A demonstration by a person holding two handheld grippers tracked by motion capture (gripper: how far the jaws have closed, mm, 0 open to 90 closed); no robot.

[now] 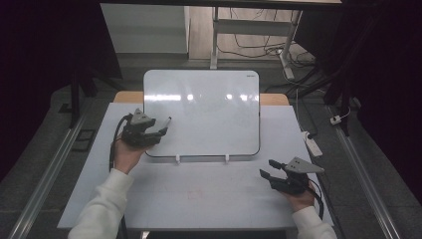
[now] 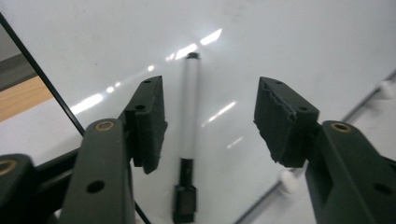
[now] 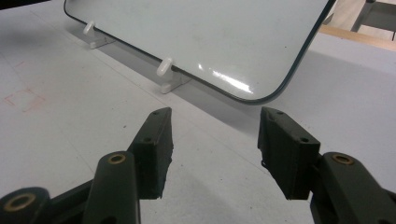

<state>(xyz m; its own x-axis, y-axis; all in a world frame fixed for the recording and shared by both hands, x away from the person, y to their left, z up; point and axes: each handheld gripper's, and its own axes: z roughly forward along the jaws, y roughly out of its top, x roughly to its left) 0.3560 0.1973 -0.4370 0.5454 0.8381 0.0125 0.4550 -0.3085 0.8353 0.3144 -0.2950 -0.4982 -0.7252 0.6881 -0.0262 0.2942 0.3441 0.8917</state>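
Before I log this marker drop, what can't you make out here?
- Marker: left gripper view, its near end cut off by the bottom edge; touching the whiteboard or not, cannot tell.
- Marker in the high view: too small, left gripper crowds it.
- Faint red mark on table: too blurred.

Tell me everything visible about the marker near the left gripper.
The marker is a slim pen with a white barrel, a dark tip end and a black square-edged cap end. It looks like plastic. It lies flat on the whiteboard, near that board's left edge, lengthwise between the open jaws of the left gripper. Neither pad touches it; it rests free on the glossy board surface, which reflects ceiling lights.
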